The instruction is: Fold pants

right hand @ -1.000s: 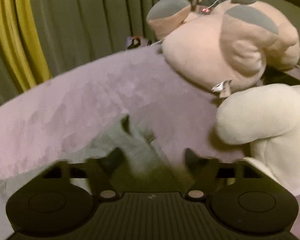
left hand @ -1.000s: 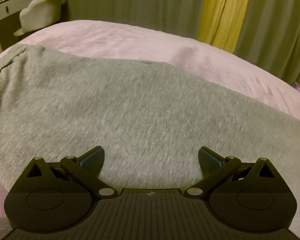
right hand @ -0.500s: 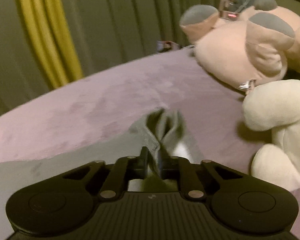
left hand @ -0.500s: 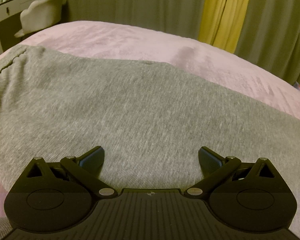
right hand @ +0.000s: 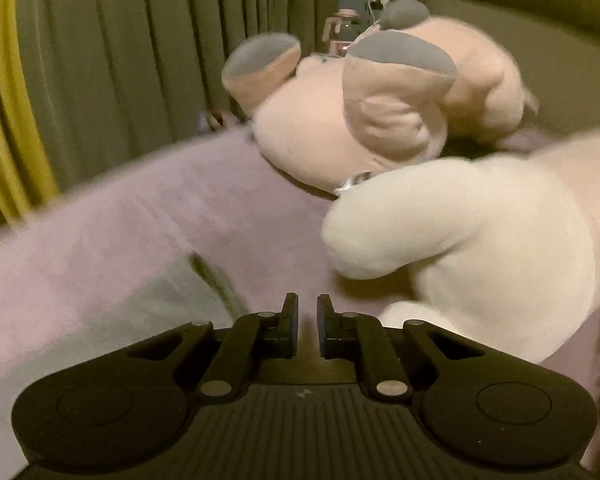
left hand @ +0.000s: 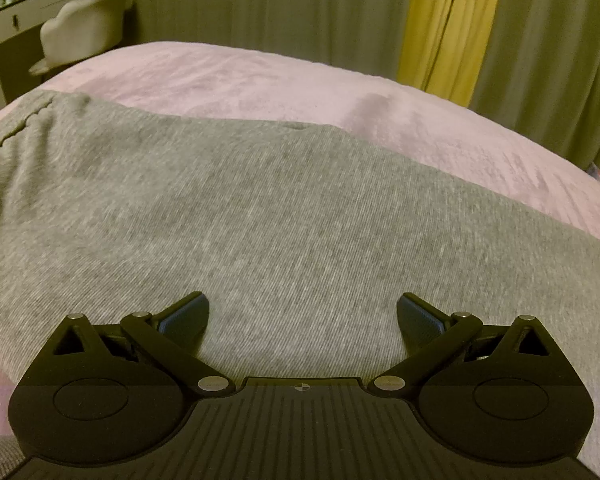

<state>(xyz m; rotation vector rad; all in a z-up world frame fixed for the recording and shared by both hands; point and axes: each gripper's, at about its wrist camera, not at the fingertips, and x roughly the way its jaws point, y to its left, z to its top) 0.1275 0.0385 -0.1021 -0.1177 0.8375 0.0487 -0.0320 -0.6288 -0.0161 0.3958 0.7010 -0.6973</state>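
Pink bedding [left hand: 260, 80] carries the grey pants [left hand: 260, 208], spread flat under the left claw [left hand: 302, 312], whose jaws stand wide above the cloth. Only the right view shows the right claw [right hand: 308, 326], jaws narrow with nothing visible between them, a pants edge [right hand: 168, 292] to its left, and a white plush [right hand: 480, 240] and pink plush [right hand: 380, 112] crowding the far right. Green curtains [left hand: 260, 0] hang behind.

Heather-grey pants [left hand: 260, 208] ahead of black left gripper [left hand: 302, 312]; mauve blanket [left hand: 260, 76] beyond, yellow curtain [left hand: 440, 28] upper right. Right view: pink-and-grey plush [right hand: 380, 112], cream plush [right hand: 480, 232].
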